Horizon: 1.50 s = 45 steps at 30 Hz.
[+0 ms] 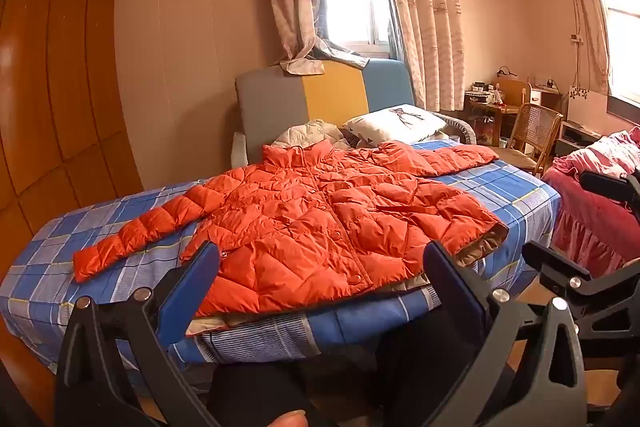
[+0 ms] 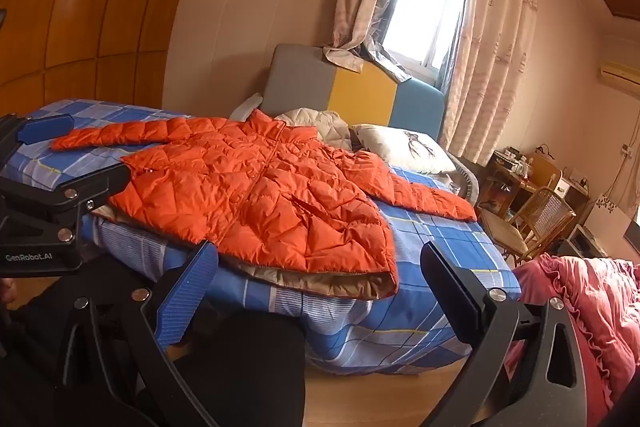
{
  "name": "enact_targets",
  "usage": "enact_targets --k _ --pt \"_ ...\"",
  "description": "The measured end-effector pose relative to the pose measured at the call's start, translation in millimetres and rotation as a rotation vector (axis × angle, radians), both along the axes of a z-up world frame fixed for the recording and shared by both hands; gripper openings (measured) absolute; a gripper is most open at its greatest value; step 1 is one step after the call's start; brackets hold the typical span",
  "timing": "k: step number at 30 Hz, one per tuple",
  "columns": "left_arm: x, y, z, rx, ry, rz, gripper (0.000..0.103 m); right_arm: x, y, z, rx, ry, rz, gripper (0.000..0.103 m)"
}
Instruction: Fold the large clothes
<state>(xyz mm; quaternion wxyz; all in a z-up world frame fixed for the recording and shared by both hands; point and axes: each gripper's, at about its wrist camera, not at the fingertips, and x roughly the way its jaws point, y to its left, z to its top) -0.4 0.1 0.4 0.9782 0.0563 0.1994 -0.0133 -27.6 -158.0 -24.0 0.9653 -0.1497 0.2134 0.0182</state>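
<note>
An orange quilted puffer jacket lies flat on the bed, front up, both sleeves spread out to the sides; it also shows in the right wrist view. My left gripper is open and empty, held just in front of the jacket's near hem. My right gripper is open and empty, near the hem's right corner where the beige lining shows. The left gripper also shows at the left edge of the right wrist view, and it holds nothing.
The bed has a blue checked sheet, a white pillow, a beige garment and a grey-yellow-blue headboard. A pink bedspread lies right. A wicker chair and desk stand behind. Wooden wardrobe left.
</note>
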Motion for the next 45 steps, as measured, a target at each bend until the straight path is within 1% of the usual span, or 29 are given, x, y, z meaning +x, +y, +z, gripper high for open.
enact_targets --k 2,7,8,14,15,19,29,38,45 --pt "2.2 1.3 0.0 -0.016 0.022 -0.005 0.101 0.6 -0.1 -0.2 -0.001 0.009 -0.003 0.1" --pt "3.8 7.0 0.7 -0.008 0.015 -0.005 0.101 -2.1 -0.2 1.4 -0.007 -0.008 -0.006 0.1" --pt "0.1 4.2 0.1 -0.013 0.006 0.003 0.101 0.1 -0.3 -0.1 -0.005 0.009 -0.003 0.1" --pt "-2.3 3.5 1.9 -0.009 -0.002 0.004 0.101 -1.0 -1.7 1.4 -0.007 0.006 -0.009 0.1" --pt "-2.7 3.7 2.1 -0.006 -0.005 0.003 0.101 0.8 -1.5 -6.6 -0.005 0.007 -0.012 0.1" --pt "-3.8 -2.3 2.7 0.006 -0.016 0.003 0.101 2.3 -4.4 -3.8 0.004 0.011 -0.014 0.1" --pt "-2.5 -0.3 5.4 -0.002 -0.013 -0.005 0.101 4.1 -7.8 -3.2 0.02 0.017 -0.024 0.1" --pt "-3.8 1.6 6.4 -0.003 -0.018 -0.002 0.101 2.8 -13.3 -0.3 0.045 0.002 -0.035 0.1" --pt "-3.6 1.5 6.5 -0.004 -0.017 -0.008 0.101 3.9 -14.0 -0.9 0.046 0.0 -0.038 0.1"
